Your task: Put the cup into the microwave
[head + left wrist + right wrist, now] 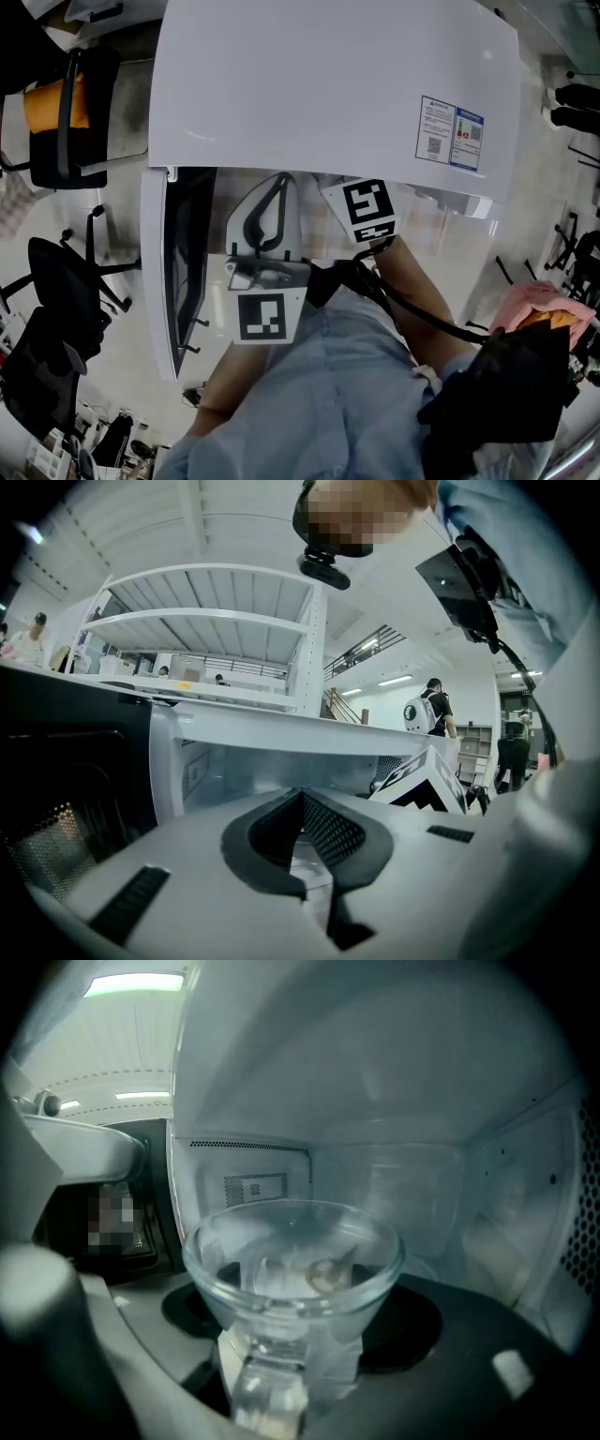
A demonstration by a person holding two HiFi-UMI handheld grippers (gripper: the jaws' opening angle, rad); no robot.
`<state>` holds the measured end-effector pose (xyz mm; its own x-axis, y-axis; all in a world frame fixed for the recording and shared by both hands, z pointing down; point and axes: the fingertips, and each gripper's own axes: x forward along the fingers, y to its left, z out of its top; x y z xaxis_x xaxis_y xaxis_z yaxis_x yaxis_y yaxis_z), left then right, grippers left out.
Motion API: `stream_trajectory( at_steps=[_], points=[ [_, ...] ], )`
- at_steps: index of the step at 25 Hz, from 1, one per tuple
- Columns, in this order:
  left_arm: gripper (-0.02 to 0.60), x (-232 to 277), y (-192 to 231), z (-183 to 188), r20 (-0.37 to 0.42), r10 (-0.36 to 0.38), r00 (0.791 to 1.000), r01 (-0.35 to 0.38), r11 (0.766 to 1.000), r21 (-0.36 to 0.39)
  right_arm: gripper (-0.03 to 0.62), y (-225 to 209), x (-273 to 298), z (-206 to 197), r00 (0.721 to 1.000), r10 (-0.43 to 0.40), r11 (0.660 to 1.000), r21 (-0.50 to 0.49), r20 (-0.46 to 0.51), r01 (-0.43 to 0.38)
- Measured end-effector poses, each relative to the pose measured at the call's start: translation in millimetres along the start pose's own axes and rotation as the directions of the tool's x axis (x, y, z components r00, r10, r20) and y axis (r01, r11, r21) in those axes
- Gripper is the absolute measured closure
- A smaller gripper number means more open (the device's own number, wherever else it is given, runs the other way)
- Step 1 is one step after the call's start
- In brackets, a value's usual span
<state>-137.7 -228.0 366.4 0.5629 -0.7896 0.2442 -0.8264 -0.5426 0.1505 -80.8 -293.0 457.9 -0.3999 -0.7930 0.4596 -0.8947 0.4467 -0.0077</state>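
Note:
A clear glass cup (292,1251) fills the right gripper view, held upright between the jaws of my right gripper (291,1340), which is shut on it. The cup is inside the white microwave (328,84), with the cavity's back wall (394,1176) behind it. In the head view only the right gripper's marker cube (368,211) shows; its jaws and the cup are hidden under the microwave's top. My left gripper (278,180) hangs in front of the opening beside the door, shut with nothing in it, its pads (328,832) meeting at the tips.
The microwave's door (178,272) stands swung open at the left, its dark window (66,789) close to the left gripper. Black office chairs (56,300) stand on the floor further left. A dark bag (506,384) hangs at my right side.

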Motion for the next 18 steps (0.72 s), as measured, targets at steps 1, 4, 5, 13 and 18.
stream_trajectory(
  at_steps=[1, 4, 5, 13, 18],
  points=[
    [0.575, -0.3, -1.1, 0.3, 0.002, -0.001, 1.0, 0.001, 1.0, 0.002, 0.217, 0.0, -0.1, 0.9, 1.0, -0.004, 1.0, -0.005, 0.001, 0.004],
    [0.575, -1.2, -3.3, 0.2, 0.003, -0.008, 1.0, 0.008, 1.0, 0.014, 0.215, -1.0, -2.4, -1.2, 1.0, -0.007, 1.0, 0.002, -0.003, 0.007],
    [0.575, -1.3, -3.7, 0.1, 0.004, -0.01, 1.0, 0.01, 1.0, 0.018, 0.211, -1.1, -3.6, -2.4, 1.0, -0.006, 1.0, 0.008, -0.004, 0.006],
    [0.575, -1.1, -5.8, -3.9, 0.019, -0.016, 1.0, 0.015, 0.999, 0.033, 0.186, 6.0, -18.1, -7.1, 1.0, 0.003, 0.999, 0.043, 0.009, -0.003],
    [0.574, -9.2, -10.6, -3.3, 0.055, -0.002, 0.998, -0.001, 0.998, 0.061, 0.184, 10.1, -38.4, -6.9, 0.999, -0.031, 0.998, 0.049, 0.032, 0.029]
  ],
)
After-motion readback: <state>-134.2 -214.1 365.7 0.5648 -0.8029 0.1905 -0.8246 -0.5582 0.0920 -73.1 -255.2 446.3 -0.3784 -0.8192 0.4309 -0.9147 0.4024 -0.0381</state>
